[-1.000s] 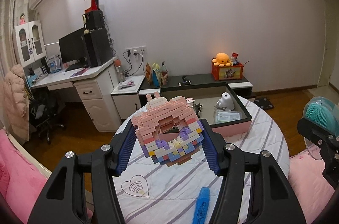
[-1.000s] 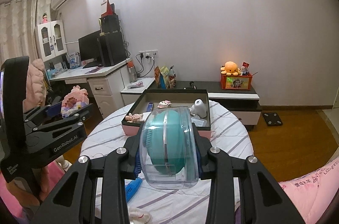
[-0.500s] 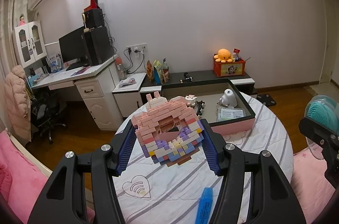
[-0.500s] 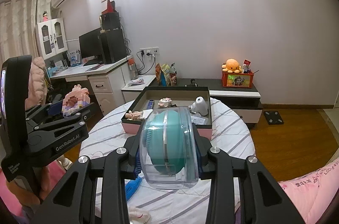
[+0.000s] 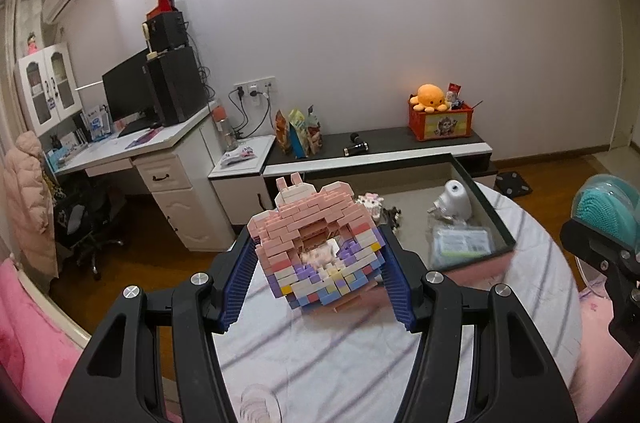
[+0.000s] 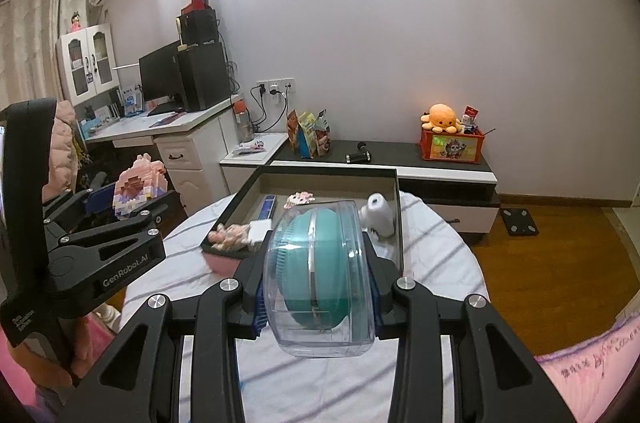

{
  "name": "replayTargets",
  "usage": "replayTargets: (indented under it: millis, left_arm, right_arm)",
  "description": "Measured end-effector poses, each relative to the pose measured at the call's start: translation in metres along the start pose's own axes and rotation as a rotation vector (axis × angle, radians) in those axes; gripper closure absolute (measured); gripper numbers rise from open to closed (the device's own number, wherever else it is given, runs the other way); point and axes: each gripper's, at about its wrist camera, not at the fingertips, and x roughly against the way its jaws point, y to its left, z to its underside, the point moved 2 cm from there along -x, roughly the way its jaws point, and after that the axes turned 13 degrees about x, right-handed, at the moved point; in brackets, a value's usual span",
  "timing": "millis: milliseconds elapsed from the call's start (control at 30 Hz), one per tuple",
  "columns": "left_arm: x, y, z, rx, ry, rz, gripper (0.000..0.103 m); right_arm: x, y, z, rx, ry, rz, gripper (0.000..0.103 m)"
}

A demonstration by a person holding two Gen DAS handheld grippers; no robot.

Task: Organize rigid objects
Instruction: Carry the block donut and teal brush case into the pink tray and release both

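Observation:
My left gripper (image 5: 318,277) is shut on a pink, white and purple brick-built model (image 5: 316,247), held in the air over the round striped table (image 5: 320,355). The same model (image 6: 136,189) shows at the left of the right wrist view. My right gripper (image 6: 318,271) is shut on a clear plastic case with a teal brush inside (image 6: 320,275), also above the table. Just beyond both stands a shallow dark box with a pink base (image 6: 394,183), holding a small white device (image 6: 378,215), a pink figure (image 6: 228,235) and other small items.
Behind the table a low dark cabinet (image 5: 400,143) carries an orange box with a plush octopus (image 5: 438,115) and snack bags. A white desk with a monitor (image 5: 132,99) stands at left. Pink bedding (image 5: 24,335) flanks the table; wooden floor (image 6: 560,263) lies to the right.
Both grippers have moved forward over the table toward the box, each keeping its hold. The blue marker seen near the bottom of the left wrist view has dropped out of sight.

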Motion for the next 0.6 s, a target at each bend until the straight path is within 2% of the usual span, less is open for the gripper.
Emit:
replayTargets:
  millis: [300, 333, 467, 600]
  left_arm:
    - [-0.104, -0.017, -0.025, -0.063, 0.089, -0.042, 0.043]
    - [-0.120, -0.021, -0.025, -0.070, 0.119, -0.029, 0.043]
    - [-0.168, -0.038, -0.019, -0.114, 0.191, -0.050, 0.043]
    - [-0.202, -0.045, -0.010, -0.127, 0.255, -0.039, 0.043]
  right_arm:
    - [-0.102, -0.011, -0.022, 0.035, 0.103, -0.041, 0.065]
    - [-0.117, -0.012, -0.022, 0.037, 0.125, -0.047, 0.065]
    - [-0.162, -0.013, -0.018, 0.037, 0.204, -0.066, 0.065]
    - [-0.204, -0.018, -0.008, 0.039, 0.290, -0.077, 0.065]
